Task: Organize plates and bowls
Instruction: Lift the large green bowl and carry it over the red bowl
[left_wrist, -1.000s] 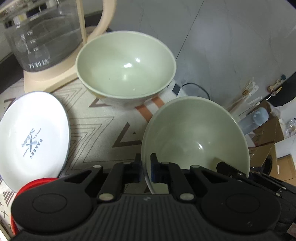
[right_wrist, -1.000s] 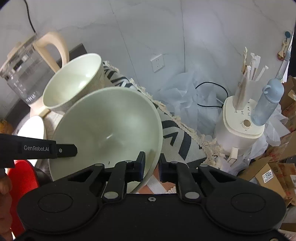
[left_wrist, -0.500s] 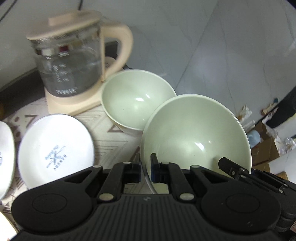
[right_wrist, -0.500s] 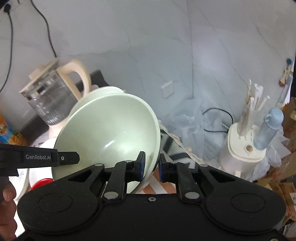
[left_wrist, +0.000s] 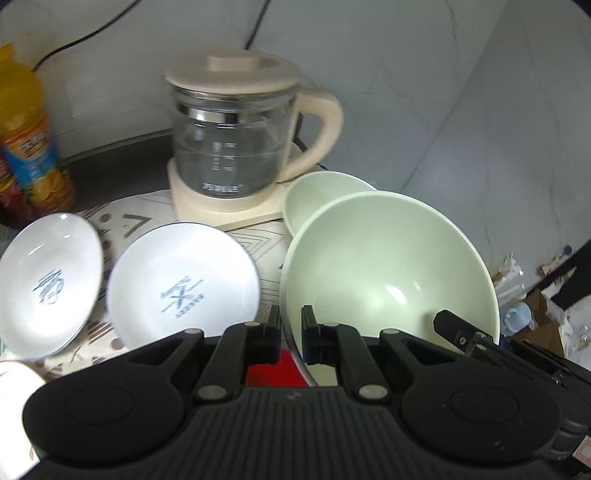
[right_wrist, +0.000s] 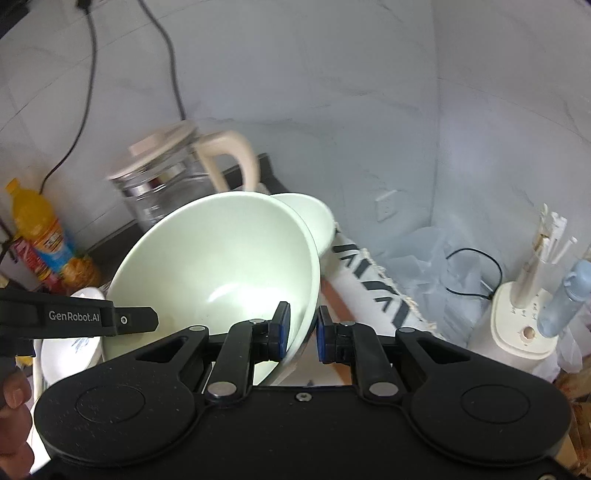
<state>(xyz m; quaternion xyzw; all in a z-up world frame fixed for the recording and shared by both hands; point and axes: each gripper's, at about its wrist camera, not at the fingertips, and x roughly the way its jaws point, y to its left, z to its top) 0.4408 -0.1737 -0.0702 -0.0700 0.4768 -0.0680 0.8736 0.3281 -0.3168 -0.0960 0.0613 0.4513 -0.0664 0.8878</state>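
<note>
Both grippers hold one pale green bowl (left_wrist: 388, 266) in the air, tilted. My left gripper (left_wrist: 291, 325) is shut on its left rim. My right gripper (right_wrist: 302, 330) is shut on its right rim; the bowl fills the middle of the right wrist view (right_wrist: 221, 266). A second green bowl (left_wrist: 321, 199) stands on the patterned cloth behind it, partly hidden, and shows in the right wrist view (right_wrist: 314, 218). Two white plates with blue print (left_wrist: 183, 280) (left_wrist: 48, 277) lie on the cloth at the left.
A glass kettle with a cream handle (left_wrist: 236, 147) stands on its base behind the plates. An orange drink bottle (left_wrist: 29, 133) stands at the far left. A red item (left_wrist: 277, 371) lies under my left gripper. A white appliance with a blue bottle (right_wrist: 524, 317) sits at the right below the table edge.
Both grippers have lifted the held bowl higher and tilted back; the kettle, plates and bottle have come into fuller view. The second bowl now sits lower behind the held one.
</note>
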